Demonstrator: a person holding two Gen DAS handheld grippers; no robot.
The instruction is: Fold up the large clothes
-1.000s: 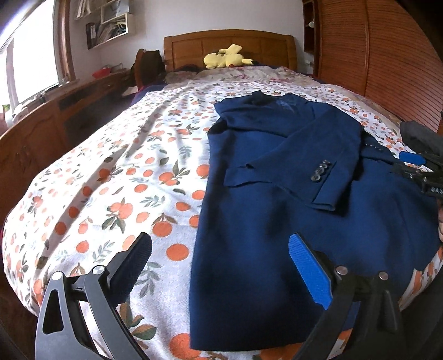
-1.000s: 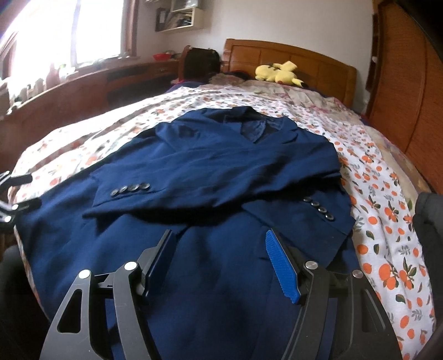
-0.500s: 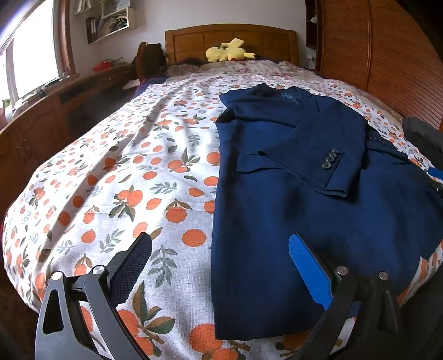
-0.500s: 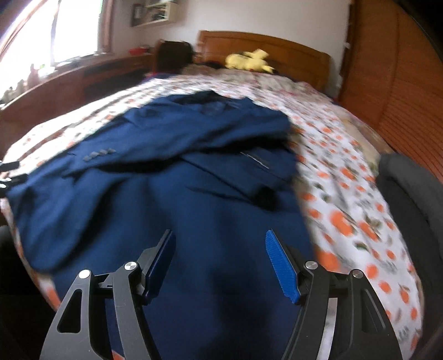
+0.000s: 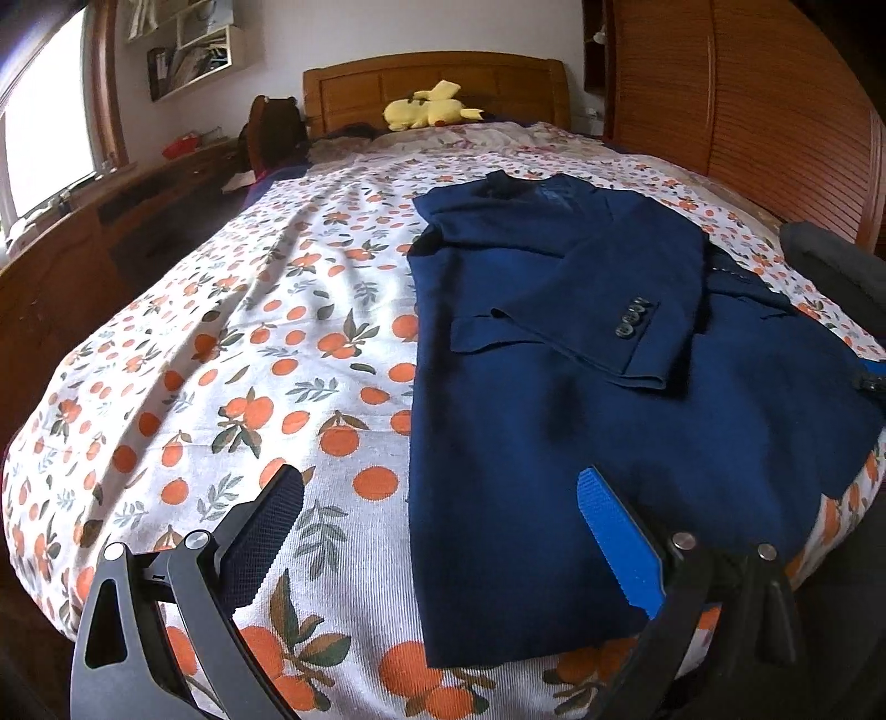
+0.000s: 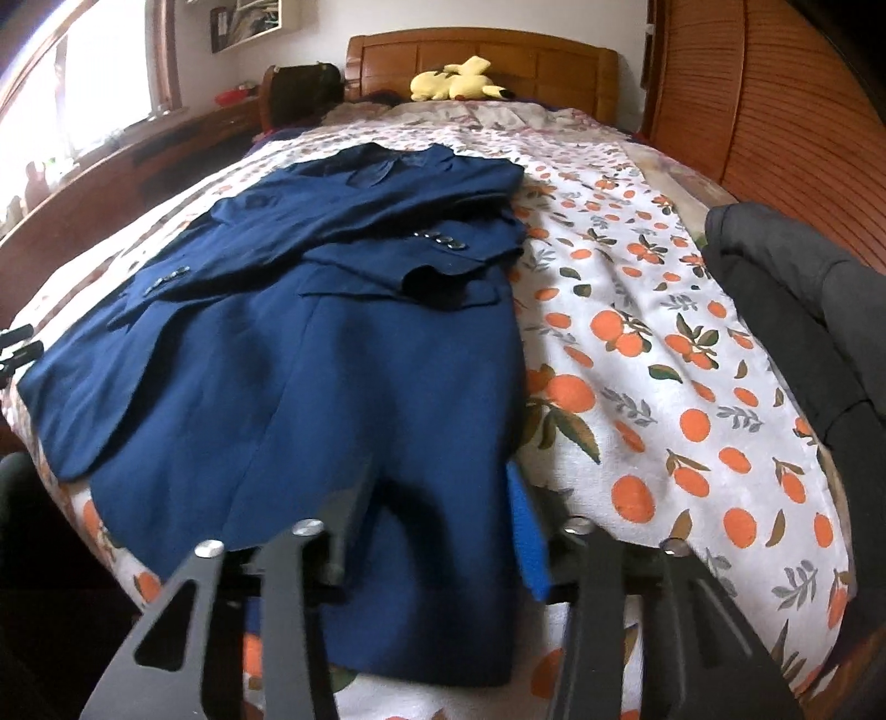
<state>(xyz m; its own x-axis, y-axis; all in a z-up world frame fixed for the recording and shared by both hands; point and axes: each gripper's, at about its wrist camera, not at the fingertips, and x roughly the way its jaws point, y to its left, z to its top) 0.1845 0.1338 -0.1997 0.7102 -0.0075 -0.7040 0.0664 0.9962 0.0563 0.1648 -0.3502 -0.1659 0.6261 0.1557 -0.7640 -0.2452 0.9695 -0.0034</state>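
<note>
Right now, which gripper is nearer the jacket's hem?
Right. The right gripper straddles the jacket hem, jaws just closing; the left gripper hovers at its left edge, open.

Bed spread with a white sheet printed with oranges and green leaves. Wooden headboard at the far end, with a yellow plush toy lying just before it among rumpled bedding. Dark bag upright beside the headboard, on the window side. Wall shelf crammed with papers above a long wooden counter under the bright window. Slatted wooden wardrobe doors along the opposite side. Dark grey cloth heaped at the sheet's edge.
</note>
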